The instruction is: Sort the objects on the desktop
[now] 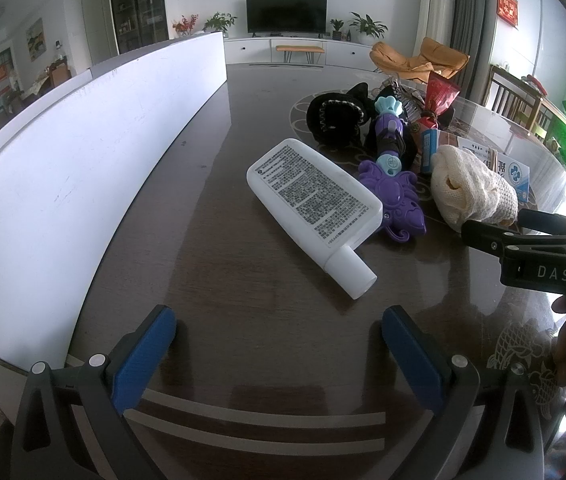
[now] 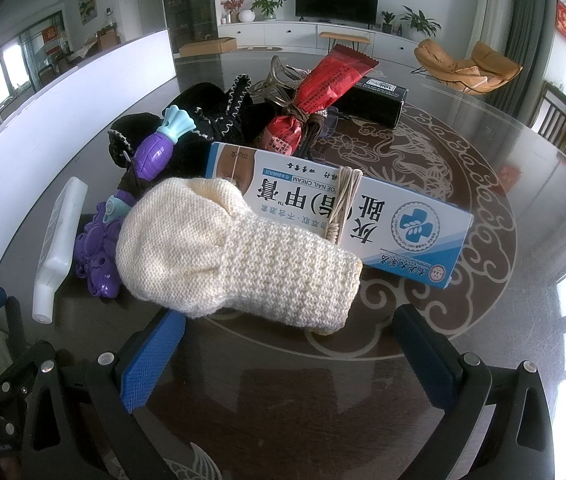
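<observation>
A pile of objects lies on the dark glass-topped table. A white bottle lies flat just ahead of my open, empty left gripper. Beside it are a purple toy, a black knit item and a cream knit mitt. My right gripper is open and empty, just short of the cream mitt. Behind the mitt lies a blue-and-white cream box, a red packet and a black box. The bottle and purple toy lie left.
A long white board stands along the table's left edge. The right gripper's black body shows at the right of the left wrist view. Chairs, a TV unit and plants stand beyond the table.
</observation>
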